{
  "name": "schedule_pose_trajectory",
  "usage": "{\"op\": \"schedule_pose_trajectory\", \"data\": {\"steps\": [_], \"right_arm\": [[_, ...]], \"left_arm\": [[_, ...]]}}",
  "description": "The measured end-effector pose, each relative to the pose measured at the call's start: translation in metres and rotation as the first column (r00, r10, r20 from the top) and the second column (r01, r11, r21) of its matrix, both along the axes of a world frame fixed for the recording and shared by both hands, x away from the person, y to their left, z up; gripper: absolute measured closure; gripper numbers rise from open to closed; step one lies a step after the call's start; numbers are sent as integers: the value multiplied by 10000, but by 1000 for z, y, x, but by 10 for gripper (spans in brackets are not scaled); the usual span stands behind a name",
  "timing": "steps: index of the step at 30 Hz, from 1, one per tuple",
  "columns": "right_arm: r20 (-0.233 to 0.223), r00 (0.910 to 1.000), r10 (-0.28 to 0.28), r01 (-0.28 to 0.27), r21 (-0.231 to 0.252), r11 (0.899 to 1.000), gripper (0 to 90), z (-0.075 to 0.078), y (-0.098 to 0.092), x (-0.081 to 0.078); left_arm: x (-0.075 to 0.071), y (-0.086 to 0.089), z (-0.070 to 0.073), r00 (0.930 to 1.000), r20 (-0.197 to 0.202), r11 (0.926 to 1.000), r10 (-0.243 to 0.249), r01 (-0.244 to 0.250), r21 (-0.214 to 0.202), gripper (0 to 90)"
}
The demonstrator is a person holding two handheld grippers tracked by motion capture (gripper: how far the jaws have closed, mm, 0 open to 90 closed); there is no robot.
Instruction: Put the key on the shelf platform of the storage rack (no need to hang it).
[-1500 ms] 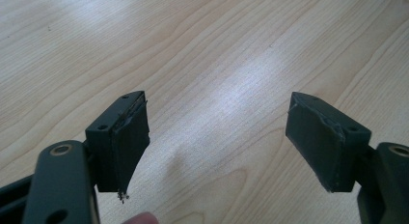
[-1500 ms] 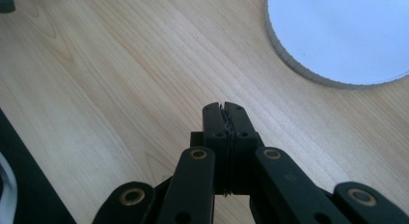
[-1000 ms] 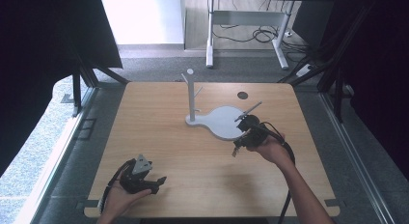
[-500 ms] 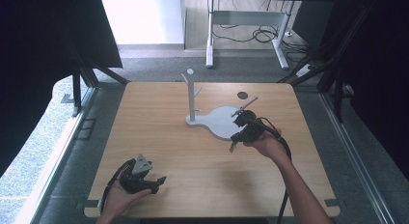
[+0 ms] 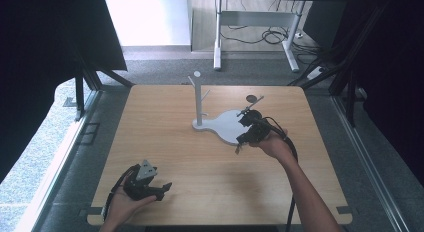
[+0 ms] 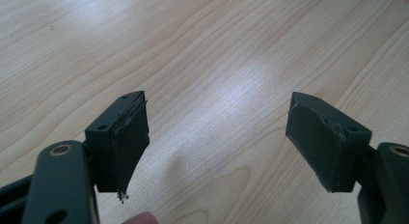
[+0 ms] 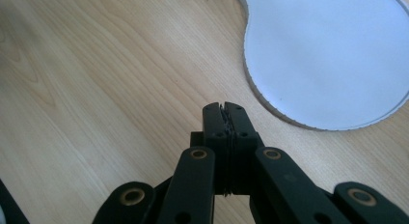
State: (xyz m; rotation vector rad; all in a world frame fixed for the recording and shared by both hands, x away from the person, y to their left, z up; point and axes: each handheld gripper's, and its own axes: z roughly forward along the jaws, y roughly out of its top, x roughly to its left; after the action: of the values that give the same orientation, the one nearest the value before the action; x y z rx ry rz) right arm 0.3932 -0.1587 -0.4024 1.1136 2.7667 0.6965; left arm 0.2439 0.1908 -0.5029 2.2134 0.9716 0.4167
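My left gripper (image 5: 161,186) has not moved since a second ago: it rests low at the near left of the wooden table (image 5: 165,137), jaws spread wide with nothing between them, only bare wood grain ahead. Near the table's middle stands a white stand (image 5: 198,103), its thin post upright with short pegs angling upward; its flat base plate (image 5: 227,127) stretches its long axis toward the right and nearer edge. My right gripper (image 5: 241,144) has drifted slightly farther from me, still at that plate's near right rim, jaws pressed together on nothing, tips pointing down at the wood just beside the plate.
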Motion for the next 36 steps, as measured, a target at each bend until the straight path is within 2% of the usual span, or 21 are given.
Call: {"op": "schedule_pose_trajectory", "data": {"steps": [6, 36], "right_arm": [[77, 9998, -173, 172, 59, 9998, 898, 2, 0, 8], [-218, 9956, -908, 910, 120, 9958, 898, -2, -1, 45]], "left_arm": [[0, 0, 0, 10000, 4, 10000, -8, 8, 26, 234], [0, 1, 0, 10000, -10, 10000, -4, 4, 4, 233]]}}
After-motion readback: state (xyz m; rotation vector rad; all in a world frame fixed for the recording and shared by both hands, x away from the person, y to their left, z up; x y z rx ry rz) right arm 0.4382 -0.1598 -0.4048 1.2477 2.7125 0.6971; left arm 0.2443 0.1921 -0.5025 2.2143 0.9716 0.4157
